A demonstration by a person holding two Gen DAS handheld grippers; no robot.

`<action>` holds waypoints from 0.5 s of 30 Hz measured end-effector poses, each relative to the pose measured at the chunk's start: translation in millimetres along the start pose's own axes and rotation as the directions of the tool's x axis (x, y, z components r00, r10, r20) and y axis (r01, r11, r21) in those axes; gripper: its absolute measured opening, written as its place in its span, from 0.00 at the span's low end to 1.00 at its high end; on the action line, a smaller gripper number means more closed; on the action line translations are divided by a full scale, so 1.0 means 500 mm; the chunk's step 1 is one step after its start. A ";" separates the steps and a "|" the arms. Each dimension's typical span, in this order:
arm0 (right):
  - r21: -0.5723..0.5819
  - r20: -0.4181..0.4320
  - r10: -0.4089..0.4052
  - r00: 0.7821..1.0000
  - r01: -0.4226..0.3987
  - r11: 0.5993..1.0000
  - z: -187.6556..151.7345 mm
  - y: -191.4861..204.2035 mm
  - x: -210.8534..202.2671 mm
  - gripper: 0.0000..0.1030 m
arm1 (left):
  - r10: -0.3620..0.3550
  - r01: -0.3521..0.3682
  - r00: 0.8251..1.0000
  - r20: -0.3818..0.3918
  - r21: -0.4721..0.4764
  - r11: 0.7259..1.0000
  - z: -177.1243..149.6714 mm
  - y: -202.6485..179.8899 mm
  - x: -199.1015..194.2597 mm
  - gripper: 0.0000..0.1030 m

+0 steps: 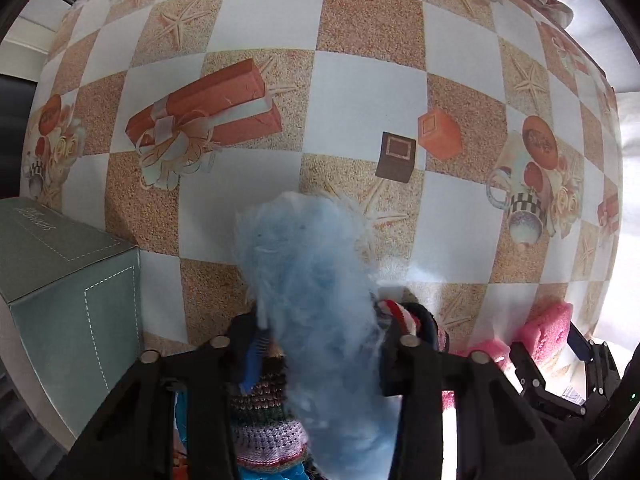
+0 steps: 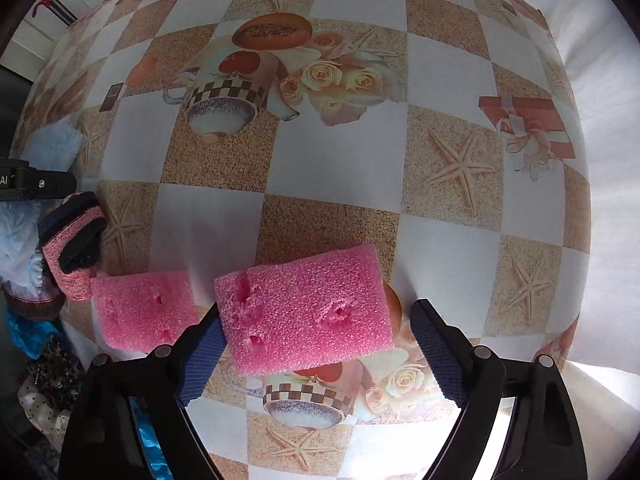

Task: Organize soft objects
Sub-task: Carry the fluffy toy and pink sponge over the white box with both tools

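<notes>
My left gripper (image 1: 320, 336) is shut on a fluffy light-blue soft toy (image 1: 308, 280) and holds it above the checkered tablecloth (image 1: 360, 80). Under it lie a striped knitted piece (image 1: 264, 424) and a red-white-dark sock (image 1: 404, 314). My right gripper (image 2: 316, 344) is open, its jaws on either side of a pink foam sponge (image 2: 308, 308) that lies on the cloth. A second pink sponge (image 2: 144, 310) lies to its left. A pink and black sock (image 2: 74, 248) lies further left. The blue toy also shows at the left edge of the right wrist view (image 2: 52, 144).
A grey-green cardboard box (image 1: 68, 292) stands at the left of the left gripper. A pile of fabrics (image 2: 44, 368) sits at the lower left of the right wrist view. The table edge (image 2: 580, 160) curves along the right. The left gripper's body (image 2: 36, 184) shows at the left.
</notes>
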State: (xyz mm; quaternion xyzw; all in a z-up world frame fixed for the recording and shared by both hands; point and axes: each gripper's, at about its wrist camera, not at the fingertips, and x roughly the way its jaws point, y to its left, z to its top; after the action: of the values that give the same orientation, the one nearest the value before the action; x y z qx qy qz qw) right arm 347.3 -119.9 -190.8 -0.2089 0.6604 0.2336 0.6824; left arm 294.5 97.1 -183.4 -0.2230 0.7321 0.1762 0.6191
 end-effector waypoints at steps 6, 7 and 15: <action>0.070 0.033 0.058 0.998 -0.060 0.996 -0.004 -0.034 -0.040 0.71 | 0.038 -0.047 0.992 0.119 0.073 0.996 -0.034 -0.021 -0.039 0.25; 0.084 0.036 0.070 0.997 -0.073 0.994 0.001 -0.047 -0.049 0.71 | 0.046 -0.058 0.989 0.140 0.087 0.995 -0.035 -0.019 -0.052 0.25; 0.173 0.088 0.122 0.989 -0.136 0.976 -0.066 -0.098 -0.125 0.71 | -0.008 -0.040 0.970 0.241 0.191 0.981 -0.109 -0.030 -0.132 0.25</action>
State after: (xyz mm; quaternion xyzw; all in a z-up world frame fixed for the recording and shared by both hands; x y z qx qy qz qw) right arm 348.9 -181.4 -130.9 -0.0945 0.6641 0.2250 0.7067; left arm 266.5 62.7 -108.9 -0.1324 0.6670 0.1347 0.7207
